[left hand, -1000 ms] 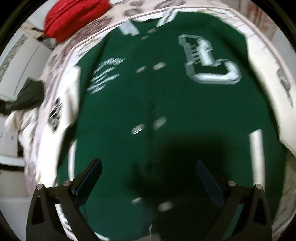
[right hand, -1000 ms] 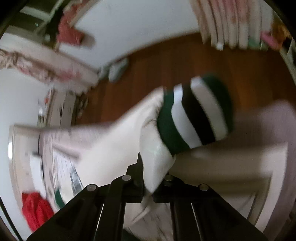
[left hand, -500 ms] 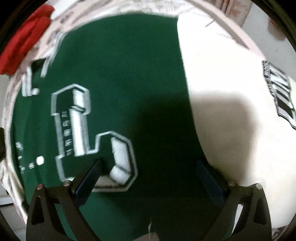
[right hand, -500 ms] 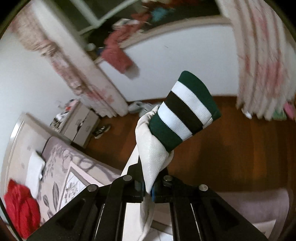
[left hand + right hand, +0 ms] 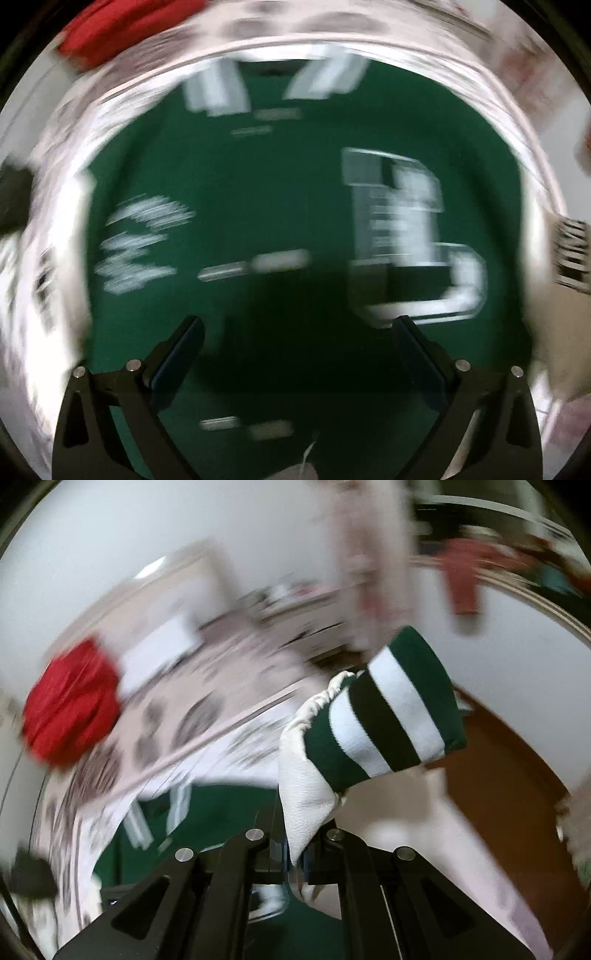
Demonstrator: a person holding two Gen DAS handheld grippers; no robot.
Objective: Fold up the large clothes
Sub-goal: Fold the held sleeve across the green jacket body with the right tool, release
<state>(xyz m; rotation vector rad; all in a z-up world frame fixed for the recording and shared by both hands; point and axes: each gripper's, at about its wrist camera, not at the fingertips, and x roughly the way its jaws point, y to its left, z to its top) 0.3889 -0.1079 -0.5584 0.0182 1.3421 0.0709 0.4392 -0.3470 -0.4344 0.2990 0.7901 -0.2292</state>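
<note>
A green varsity jacket (image 5: 280, 206) with white sleeves, a big white letter patch (image 5: 410, 236) and snap buttons lies spread face up on the bed; the view is motion-blurred. My left gripper (image 5: 297, 350) is open and empty, hovering over the jacket's lower front. My right gripper (image 5: 295, 853) is shut on the white sleeve (image 5: 306, 786) just below its green, white and black striped cuff (image 5: 388, 716), holding it up above the jacket body (image 5: 221, 812).
A red garment (image 5: 70, 705) lies on the patterned bed cover (image 5: 177, 716) beyond the collar, also in the left wrist view (image 5: 122, 26). A dark item (image 5: 14, 199) sits at the left bed edge. Wooden floor (image 5: 509, 768) lies to the right.
My right gripper has swung the held sleeve from over the floor back over the bed and jacket. My left gripper has shifted left, back over the jacket's button line, still open.
</note>
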